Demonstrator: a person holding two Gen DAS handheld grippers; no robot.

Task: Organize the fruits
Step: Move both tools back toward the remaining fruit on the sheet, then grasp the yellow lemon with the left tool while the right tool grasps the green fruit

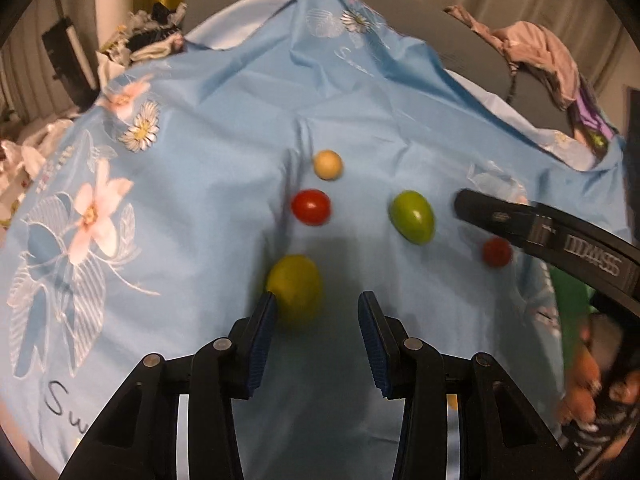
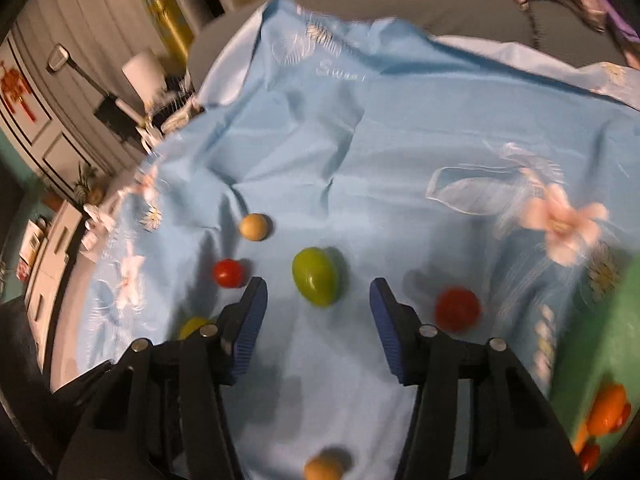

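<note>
Several small fruits lie on a light blue flowered cloth. My left gripper is open, and a yellow fruit lies just past its left pad, with nothing pressed. Beyond it are a red tomato, a tan ball, a green fruit and a small red fruit. My right gripper is open. The green fruit lies just ahead of the gap between its blue pads, clear of both. One of the right gripper's fingers reaches in from the right in the left wrist view.
A green tray holding orange fruits stands at the cloth's right edge. Another tan ball lies close under the right gripper, and a red fruit sits to its right. Clothes and clutter ring the cloth's far side.
</note>
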